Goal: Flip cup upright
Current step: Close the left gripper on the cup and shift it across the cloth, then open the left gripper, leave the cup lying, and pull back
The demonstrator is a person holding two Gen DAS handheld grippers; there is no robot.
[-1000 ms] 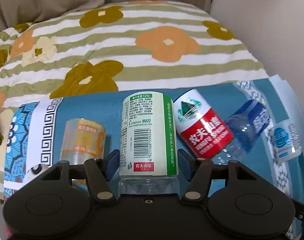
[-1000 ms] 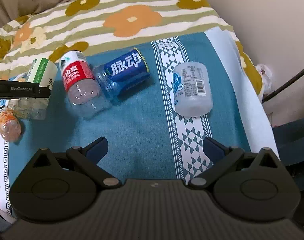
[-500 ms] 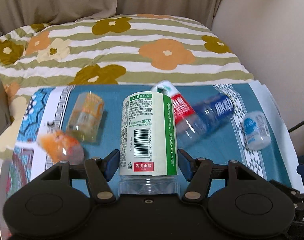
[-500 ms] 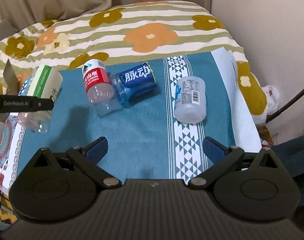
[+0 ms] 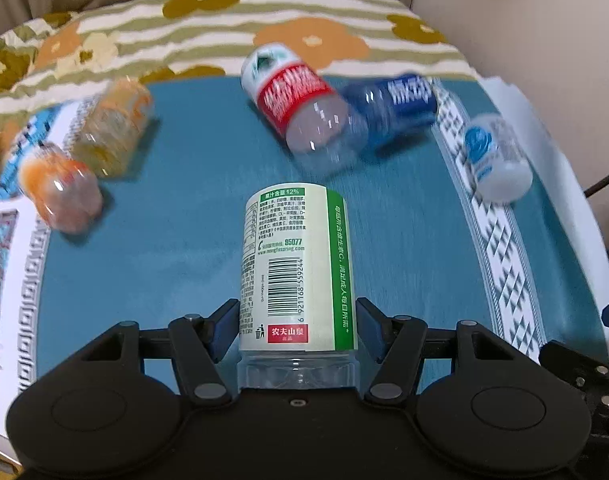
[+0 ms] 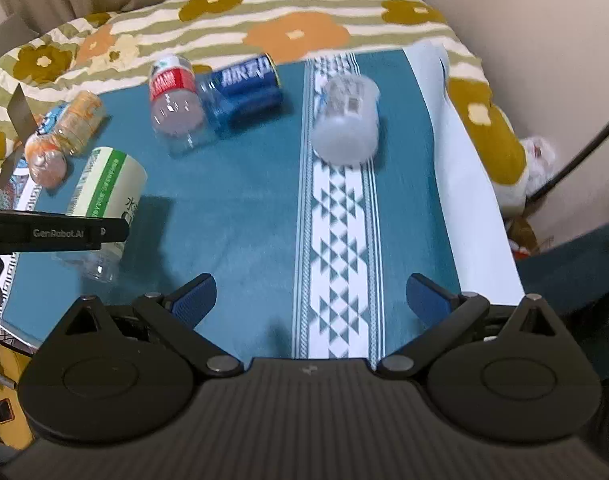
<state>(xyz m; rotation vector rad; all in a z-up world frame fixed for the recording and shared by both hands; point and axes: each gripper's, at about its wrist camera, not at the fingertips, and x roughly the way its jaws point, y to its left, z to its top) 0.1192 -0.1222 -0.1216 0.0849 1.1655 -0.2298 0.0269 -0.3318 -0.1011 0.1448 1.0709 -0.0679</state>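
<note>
My left hand-held gripper (image 5: 298,330) has its two blue pads pressed on the green-and-white labelled cup (image 5: 298,268), at the lower centre of the left wrist view. Its long axis runs straight away from me along the fingers. In the right wrist view it sits at the left edge, tilted, clear end lowest, above the teal cloth (image 6: 232,208). My right hand-held gripper (image 6: 310,300) is spread wide with nothing between its pads. Open cloth fills the frame's centre; the red-labelled bottle (image 6: 172,92), blue-labelled bottle (image 6: 244,88) and frosted white bottle (image 6: 346,120) lie along the upper part.
</note>
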